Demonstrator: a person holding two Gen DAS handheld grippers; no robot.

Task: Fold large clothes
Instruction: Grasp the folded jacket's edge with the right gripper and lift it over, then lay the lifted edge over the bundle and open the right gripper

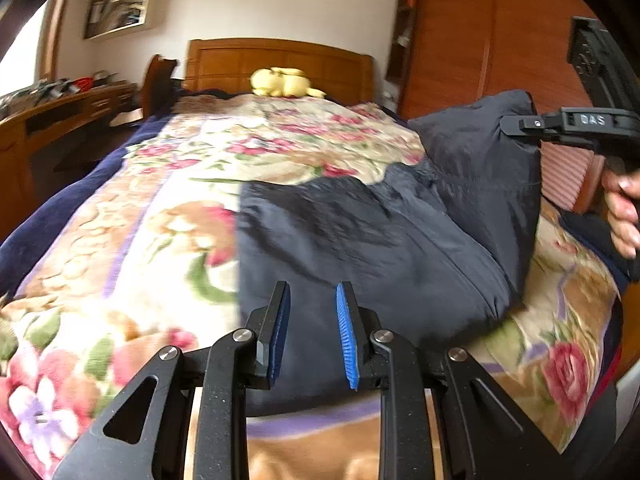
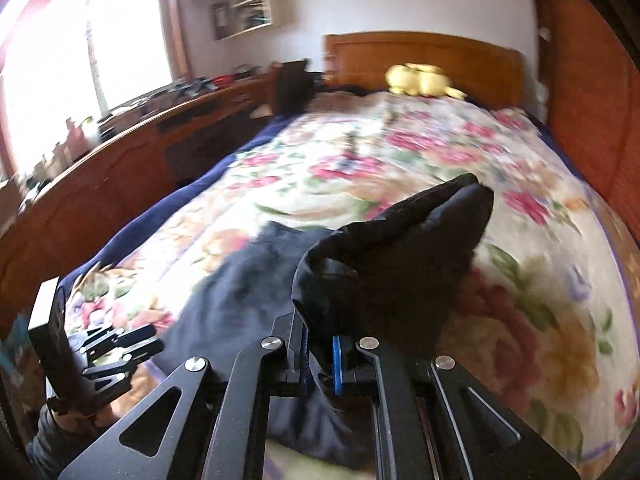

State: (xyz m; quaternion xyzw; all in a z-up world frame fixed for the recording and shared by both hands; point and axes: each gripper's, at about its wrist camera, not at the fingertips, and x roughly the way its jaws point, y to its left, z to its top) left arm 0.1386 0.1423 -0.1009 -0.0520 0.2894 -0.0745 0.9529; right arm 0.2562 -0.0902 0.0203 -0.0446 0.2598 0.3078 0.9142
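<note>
A large dark navy garment [image 1: 360,240] lies spread on the floral blanket [image 1: 160,240] of a bed. My left gripper [image 1: 312,292] hovers low over the garment's near edge, its blue pads [image 1: 346,336] a little apart with nothing pinched between them. In the right wrist view the left gripper [image 2: 140,340] sits at the garment's [image 2: 224,300] left side. My right gripper [image 2: 320,356] is shut on a bunch of the cloth [image 2: 400,240], which rises in front of the lens. In the left wrist view the right gripper [image 1: 516,124] holds that corner lifted off the bed at the right.
A yellow plush toy [image 1: 284,82] lies against the wooden headboard [image 1: 280,60]. A cluttered wooden desk [image 2: 120,152] runs along the bed's left side under a bright window [image 2: 80,40]. A wooden wardrobe [image 1: 500,40] stands at the right. A person's hand [image 1: 624,208] grips the right handle.
</note>
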